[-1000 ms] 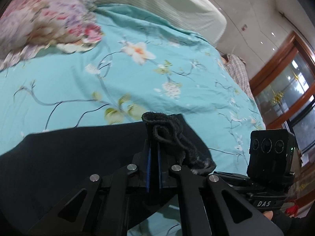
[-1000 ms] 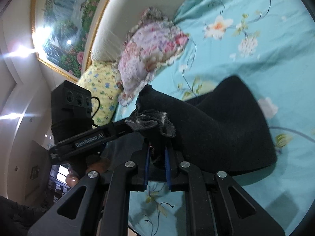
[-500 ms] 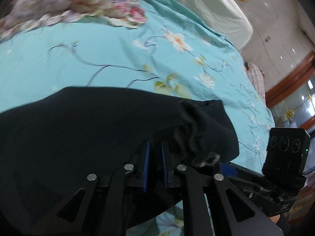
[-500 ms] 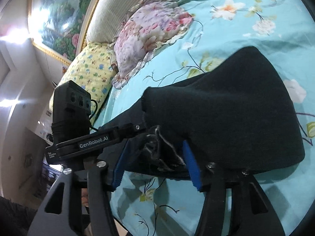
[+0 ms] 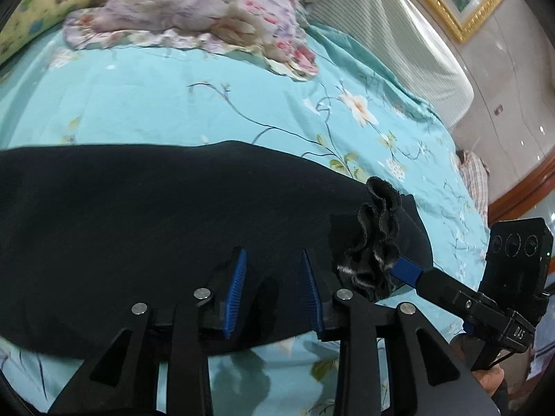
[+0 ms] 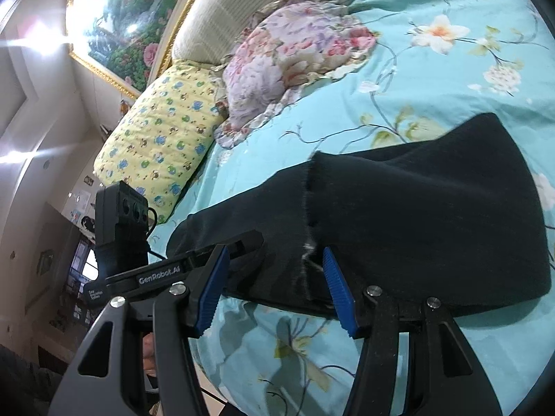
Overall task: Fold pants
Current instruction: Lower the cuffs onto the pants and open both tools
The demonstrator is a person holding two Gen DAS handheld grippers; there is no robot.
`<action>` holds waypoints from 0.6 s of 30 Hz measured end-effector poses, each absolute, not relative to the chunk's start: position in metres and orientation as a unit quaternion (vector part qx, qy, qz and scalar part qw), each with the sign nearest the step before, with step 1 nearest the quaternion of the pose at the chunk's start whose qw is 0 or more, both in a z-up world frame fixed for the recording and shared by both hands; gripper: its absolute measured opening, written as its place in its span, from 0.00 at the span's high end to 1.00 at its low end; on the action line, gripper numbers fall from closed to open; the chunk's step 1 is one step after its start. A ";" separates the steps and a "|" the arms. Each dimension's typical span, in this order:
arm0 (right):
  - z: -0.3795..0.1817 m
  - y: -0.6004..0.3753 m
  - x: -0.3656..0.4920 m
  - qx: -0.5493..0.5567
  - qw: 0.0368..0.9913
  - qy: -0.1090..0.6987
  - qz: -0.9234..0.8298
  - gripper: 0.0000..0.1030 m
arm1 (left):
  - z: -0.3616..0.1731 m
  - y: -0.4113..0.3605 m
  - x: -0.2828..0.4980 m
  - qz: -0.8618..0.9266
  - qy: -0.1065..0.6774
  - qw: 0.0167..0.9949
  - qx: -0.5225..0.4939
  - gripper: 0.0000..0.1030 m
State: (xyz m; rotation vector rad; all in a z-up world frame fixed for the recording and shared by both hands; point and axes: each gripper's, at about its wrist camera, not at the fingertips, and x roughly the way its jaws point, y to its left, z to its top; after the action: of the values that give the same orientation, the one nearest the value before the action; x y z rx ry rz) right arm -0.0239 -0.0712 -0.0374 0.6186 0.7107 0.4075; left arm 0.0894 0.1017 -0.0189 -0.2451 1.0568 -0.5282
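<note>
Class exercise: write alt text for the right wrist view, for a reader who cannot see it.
Black pants lie folded on a turquoise floral bedsheet, and the right gripper is open with its blue pads either side of the fabric's near edge. The left gripper reaches in from the left, beside it. Behind lie a floral pillow and a yellow pillow.

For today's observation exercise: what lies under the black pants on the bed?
The black pants lie on the turquoise floral bedsheet, which shows all around them. The pants are folded over themselves, so lower layers and the sheet directly beneath are hidden.
</note>
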 end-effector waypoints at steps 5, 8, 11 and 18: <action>-0.031 -0.061 -0.019 0.282 0.872 0.341 0.209 0.44 | -0.014 0.124 0.071 -0.222 0.488 0.835 -0.126 0.53; -0.029 -0.056 -0.016 0.277 0.871 0.342 0.218 0.44 | -0.011 0.141 0.060 -0.206 0.484 0.840 -0.137 0.51; -0.028 -0.049 -0.012 0.273 0.869 0.345 0.226 0.44 | -0.009 0.161 0.052 -0.187 0.480 0.843 -0.156 0.50; -0.024 -0.030 0.000 0.256 0.866 0.353 0.245 0.44 | -0.007 0.208 0.032 -0.126 0.455 0.861 -0.191 0.49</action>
State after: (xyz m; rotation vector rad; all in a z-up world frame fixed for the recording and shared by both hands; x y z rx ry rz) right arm 0.0004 -0.0299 -0.0245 0.5357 0.7399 0.5130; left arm 0.0320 0.2083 -0.0069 -0.4009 0.9538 -0.2637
